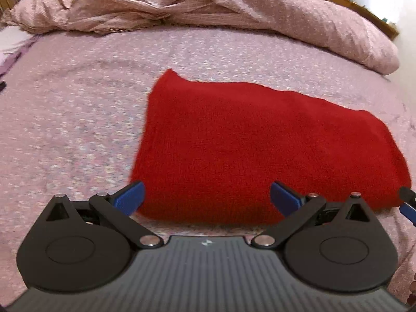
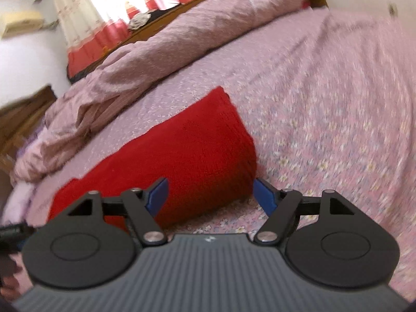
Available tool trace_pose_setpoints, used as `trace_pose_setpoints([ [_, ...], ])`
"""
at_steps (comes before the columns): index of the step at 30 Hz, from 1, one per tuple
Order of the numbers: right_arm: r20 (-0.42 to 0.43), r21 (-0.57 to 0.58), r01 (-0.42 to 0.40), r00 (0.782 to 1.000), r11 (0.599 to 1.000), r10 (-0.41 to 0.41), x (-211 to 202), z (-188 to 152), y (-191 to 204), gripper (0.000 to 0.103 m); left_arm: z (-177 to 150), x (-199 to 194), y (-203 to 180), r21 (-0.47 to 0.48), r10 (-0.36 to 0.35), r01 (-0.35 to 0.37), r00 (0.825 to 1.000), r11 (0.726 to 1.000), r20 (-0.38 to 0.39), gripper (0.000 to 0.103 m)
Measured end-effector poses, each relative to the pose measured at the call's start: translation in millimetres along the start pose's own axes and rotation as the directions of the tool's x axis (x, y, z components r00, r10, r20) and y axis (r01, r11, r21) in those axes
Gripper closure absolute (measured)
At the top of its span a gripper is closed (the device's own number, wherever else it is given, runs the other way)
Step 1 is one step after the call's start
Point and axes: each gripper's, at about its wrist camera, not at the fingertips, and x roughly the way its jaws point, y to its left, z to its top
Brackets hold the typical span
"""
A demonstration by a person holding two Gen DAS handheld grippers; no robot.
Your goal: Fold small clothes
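**A:** ok so where's the red cloth (image 1: pixel 260 150) sitting? And how are the grippers held?

**B:** It's laid flat and folded on the bedsheet (image 1: pixel 78 130), with the bunched quilt (image 1: pixel 234 7) well behind it. The left gripper (image 1: pixel 206 197) is tilted down over the cloth's near edge, jaws spread wide, nothing pinched. No cloth is touched by the blue pads as far as can be seen.

**A:** and the right one?

**B:** The right gripper (image 2: pixel 210 195) is angled down at the cloth's (image 2: pixel 182 150) end, rolled a bit. Jaws parted, nothing gripped. Its tip is glimpsed beside the cloth's corner in the left view (image 1: pixel 407 202).
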Motion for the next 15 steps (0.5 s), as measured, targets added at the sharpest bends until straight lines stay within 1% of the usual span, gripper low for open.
trace_pose_setpoints([
  [3,-0.014,0.121,-0.015,1.000,0.992,0.017,13,-1,-7,0.023,3,-2,0,0.022,0.056,-0.057,0.998,0.998,0.010,0.000],
  [6,-0.030,0.253,-0.042,0.998,0.967,0.051,28,-4,-15,0.023,5,5,4,0.021,0.069,-0.069,0.998,0.997,-0.009,0.000],
  [7,-0.019,0.276,-0.051,0.998,0.960,0.059,32,-6,-15,0.023,5,9,4,0.020,0.074,-0.074,0.997,0.997,-0.015,0.000],
  [9,0.005,0.274,-0.058,0.998,0.960,0.059,35,-7,-12,0.020,3,16,4,0.030,0.099,-0.098,0.995,0.995,-0.028,0.000],
  [11,0.017,0.259,-0.057,0.998,0.964,0.055,38,-9,-9,0.019,1,24,5,0.036,0.117,-0.115,0.992,0.993,-0.047,0.000],
  [15,0.033,0.196,-0.056,0.998,0.979,0.050,45,-13,-1,0.019,-1,32,9,0.013,0.103,-0.102,0.992,0.995,-0.068,0.000],
])
